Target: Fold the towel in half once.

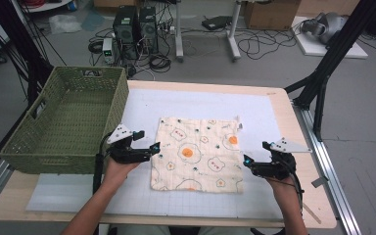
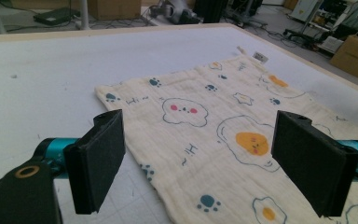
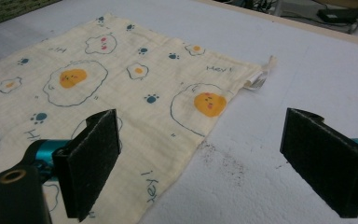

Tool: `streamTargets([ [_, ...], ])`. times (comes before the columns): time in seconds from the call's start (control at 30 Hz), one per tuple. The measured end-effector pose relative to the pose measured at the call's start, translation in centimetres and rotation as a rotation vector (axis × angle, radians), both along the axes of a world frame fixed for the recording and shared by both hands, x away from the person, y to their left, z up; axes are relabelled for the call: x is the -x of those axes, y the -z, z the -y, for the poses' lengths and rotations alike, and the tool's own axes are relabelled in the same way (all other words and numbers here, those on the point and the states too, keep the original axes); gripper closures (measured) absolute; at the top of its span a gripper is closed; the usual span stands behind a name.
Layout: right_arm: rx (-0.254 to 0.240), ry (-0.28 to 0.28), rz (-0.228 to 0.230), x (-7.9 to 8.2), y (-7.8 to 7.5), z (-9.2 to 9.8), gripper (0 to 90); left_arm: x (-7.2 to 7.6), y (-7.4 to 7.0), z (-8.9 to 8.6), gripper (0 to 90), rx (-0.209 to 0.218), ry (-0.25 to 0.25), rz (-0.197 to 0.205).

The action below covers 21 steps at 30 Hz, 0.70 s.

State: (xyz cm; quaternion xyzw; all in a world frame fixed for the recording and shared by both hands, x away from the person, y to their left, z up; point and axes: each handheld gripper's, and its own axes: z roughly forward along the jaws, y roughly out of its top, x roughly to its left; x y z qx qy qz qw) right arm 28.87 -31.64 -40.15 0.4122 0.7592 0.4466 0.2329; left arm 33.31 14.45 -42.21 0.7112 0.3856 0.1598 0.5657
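A cream cloth [image 1: 198,152] printed with fried eggs, clouds and blue paw prints lies flat on the white mat [image 1: 254,105]. My left gripper [image 1: 149,148] hovers open at the cloth's left edge, and its own view shows the cloth [image 2: 214,135] spread between and beyond the jaws. At the cloth's right edge my right gripper [image 1: 247,164] is open, low over the mat. In its view the cloth [image 3: 121,88] lies to the left, with a small white label [image 3: 260,79] at the far corner. Neither gripper holds anything.
A green woven basket [image 1: 64,120] stands on the table's left side, close behind my left hand. The wooden table edge [image 1: 293,122] runs along the right. Beyond the table are computer towers [image 1: 136,30], cables and black frame legs [image 1: 323,73].
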Motion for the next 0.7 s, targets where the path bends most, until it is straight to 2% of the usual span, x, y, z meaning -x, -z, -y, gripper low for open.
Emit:
streamTargets([
  [0.2, -0.004, -0.007, -0.005, 0.0, 0.1, -0.1, 11.2, -2.0, -0.7, 0.5, 19.1, -0.033, -0.01, -0.013],
  [0.33, -0.004, -0.012, -0.007, -0.1, 0.2, -0.2, 11.3, -3.8, -1.3, 0.9, 21.3, -0.04, -0.039, -0.024],
  [0.43, -0.002, -0.016, -0.013, -0.2, 0.3, -0.2, 11.3, -5.2, -1.6, 1.4, 22.8, -0.062, -0.047, -0.029],
  [0.6, -0.009, -0.016, -0.017, -0.2, 0.4, -0.2, 11.3, -7.4, -1.2, 2.3, 25.1, -0.096, -0.064, -0.058],
  [0.7, -0.009, -0.016, -0.021, -0.2, 0.4, -0.2, 11.3, -8.9, -0.8, 2.8, 26.0, -0.092, -0.077, -0.088],
])
